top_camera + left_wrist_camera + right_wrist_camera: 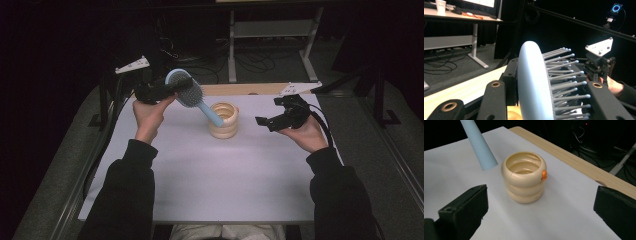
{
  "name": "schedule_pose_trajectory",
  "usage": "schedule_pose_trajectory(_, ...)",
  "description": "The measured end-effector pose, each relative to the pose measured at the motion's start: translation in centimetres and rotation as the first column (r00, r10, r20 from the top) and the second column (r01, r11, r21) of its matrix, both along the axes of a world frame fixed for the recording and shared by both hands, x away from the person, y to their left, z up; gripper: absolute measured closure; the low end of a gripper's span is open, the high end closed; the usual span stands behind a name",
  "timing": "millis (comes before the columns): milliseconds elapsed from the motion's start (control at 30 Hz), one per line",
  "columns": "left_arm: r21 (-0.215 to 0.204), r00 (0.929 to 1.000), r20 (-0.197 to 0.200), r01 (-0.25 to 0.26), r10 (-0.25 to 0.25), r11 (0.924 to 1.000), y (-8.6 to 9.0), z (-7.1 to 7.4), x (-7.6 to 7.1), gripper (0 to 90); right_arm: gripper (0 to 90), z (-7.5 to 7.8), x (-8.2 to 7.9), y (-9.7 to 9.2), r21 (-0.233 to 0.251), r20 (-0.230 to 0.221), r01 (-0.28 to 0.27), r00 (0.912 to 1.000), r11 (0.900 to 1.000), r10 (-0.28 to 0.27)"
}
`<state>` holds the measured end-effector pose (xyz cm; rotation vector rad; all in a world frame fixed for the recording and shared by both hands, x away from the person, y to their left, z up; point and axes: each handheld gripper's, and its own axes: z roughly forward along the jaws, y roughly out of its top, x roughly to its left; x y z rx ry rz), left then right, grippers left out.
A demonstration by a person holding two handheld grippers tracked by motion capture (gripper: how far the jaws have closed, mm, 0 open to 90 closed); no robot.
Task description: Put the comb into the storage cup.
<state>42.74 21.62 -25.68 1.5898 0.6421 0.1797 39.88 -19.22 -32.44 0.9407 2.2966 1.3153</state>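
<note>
My left gripper (182, 86) is held above the table's far left, shut on the head of a light blue hairbrush (192, 95). The brush's handle slants down to the right, and its end hangs by the rim of a cream ringed cup (224, 120). In the left gripper view the jaws clamp the brush head (532, 82), bristles pointing right. My right gripper (270, 111) hovers to the right of the cup, open with nothing in it. The right gripper view has the cup (524, 182), with a small orange tab (544, 175), standing ahead between the wide jaws, and the handle's end (480, 147) up left.
A white sheet (210, 180) covers the table, with a wooden strip (250, 89) along its far edge. Black rails run down both sides. A desk frame (270, 30) and cables stand on the floor beyond.
</note>
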Motion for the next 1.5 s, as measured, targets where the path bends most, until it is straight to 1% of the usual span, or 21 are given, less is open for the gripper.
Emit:
schedule_pose_trajectory(133, 0.013, 0.9999, 0.015, -0.001, 0.001, 0.9999, 0.0, 1.0, 0.4, 54.5, 0.0, -0.7, -0.7, -0.7, 0.006, 0.004, 0.004, 1.0, 1.0, -0.004)
schedule_pose_trajectory(200, 0.009, 0.9998, 0.021, -0.001, 0.001, 1.0, -0.1, 1.5, 0.6, 54.5, 0.0, -1.0, -1.2, -1.0, 0.003, 0.007, 0.009, 0.9999, 1.0, -0.009)
schedule_pose_trajectory(300, 0.006, 0.9997, 0.026, -0.002, 0.001, 1.0, -0.3, 2.3, 1.0, 54.5, 0.0, -1.5, -1.9, -1.6, 0.018, 0.006, 0.01, 0.9999, 0.9998, -0.01)
schedule_pose_trajectory(433, 0.024, 0.9993, 0.037, -0.001, 0.001, 0.9997, -0.9, 3.1, 1.3, 54.5, 0.0, -2.0, -2.7, -2.2, 0.029, 0.019, 0.017, 0.9997, 0.9994, -0.017)
schedule_pose_trajectory(533, 0.03, 0.9992, 0.041, -0.003, 0.002, 0.9995, -1.3, 3.6, 1.5, 54.5, 0.0, -2.5, -3.3, -2.7, 0.019, 0.023, 0.03, 0.9993, 0.9994, -0.031)
schedule_pose_trajectory(667, 0.037, 0.9991, 0.042, -0.004, 0.002, 0.9993, -1.7, 4.1, 1.9, 54.5, 0.0, -3.1, -3.7, -3.2, 0.035, 0.022, 0.044, 0.9988, 0.9984, -0.044)
schedule_pose_trajectory(767, 0.043, 0.9993, 0.036, -0.008, 0.007, 0.9991, -1.9, 4.2, 2.3, 54.5, 0.0, -3.3, -4.0, -3.6, 0.051, 0.025, 0.056, 0.998, 0.9971, -0.057)
schedule_pose_trajectory(900, 0.034, 0.9995, 0.028, -0.018, 0.017, 0.9993, -2.2, 4.2, 3.0, 54.5, 0.0, -3.7, -4.6, -3.9, 0.052, 0.04, 0.083, 0.9956, 0.9952, -0.085)
schedule_pose_trajectory(1000, 0.031, 0.9995, 0.021, -0.024, 0.024, 0.9992, -2.4, 4.0, 3.4, 54.4, 0.0, -4.1, -5.0, -4.1, 0.06, 0.034, 0.08, 0.9961, 0.995, -0.082)
schedule_pose_trajectory(1067, 0.034, 0.9997, 0.009, -0.024, 0.024, 0.9991, -2.6, 3.8, 3.8, 54.4, 0.0, -4.4, -5.3, -4.2, 0.065, 0.029, 0.078, 0.9964, 0.9948, -0.08)
schedule_pose_trajectory(1167, 0.05, 0.9989, 0.022, -0.042, 0.041, 0.9979, -2.8, 3.5, 4.0, 54.4, 0.0, -4.8, -5.6, -4.3, 0.063, 0.026, 0.075, 0.9967, 0.9952, -0.077)
schedule_pose_trajectory(1300, 0.059, 0.9988, 0.017, -0.046, 0.045, 0.9972, -3.0, 3.2, 4.3, 54.4, 0.0, -5.3, -6.3, -4.8, 0.064, 0.019, 0.08, 0.9965, 0.9947, -0.082)
schedule_pose_trajectory(1400, 0.068, 0.9985, 0.023, -0.052, 0.05, 0.9963, -3.1, 3.0, 4.4, 54.3, 0.0, -5.6, -6.7, -5.2, 0.07, 0.014, 0.088, 0.996, 0.9937, -0.089)
schedule_pose_trajectory(1500, 0.065, 0.9979, 0.026, -0.062, 0.06, 0.996, -3.2, 3.0, 4.4, 54.3, 0.0, -6.0, -7.1, -5.6, 0.072, 0.007, 0.09, 0.9958, 0.9933, -0.091)
